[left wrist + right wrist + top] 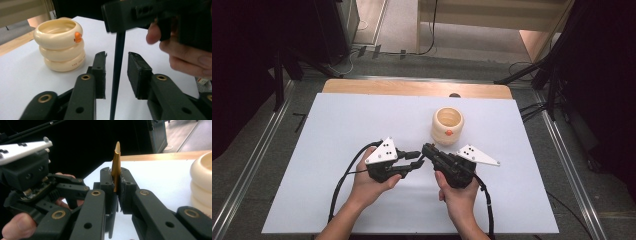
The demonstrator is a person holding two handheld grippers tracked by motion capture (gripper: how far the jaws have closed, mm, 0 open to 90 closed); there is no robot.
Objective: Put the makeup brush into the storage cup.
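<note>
Bright table — dark, blurry edges

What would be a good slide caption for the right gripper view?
Right gripper clamps a thin stick with a golden tip, beside the cream ringed cup and facing the left gripper.

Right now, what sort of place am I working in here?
Probably a lab or recording workspace rather than a home: a white-topped table fenced by aluminium frame rails, loose cables on the grey floor, and dark stands around it. On the table stands a cream ringed cup with an orange duck bill.
</note>
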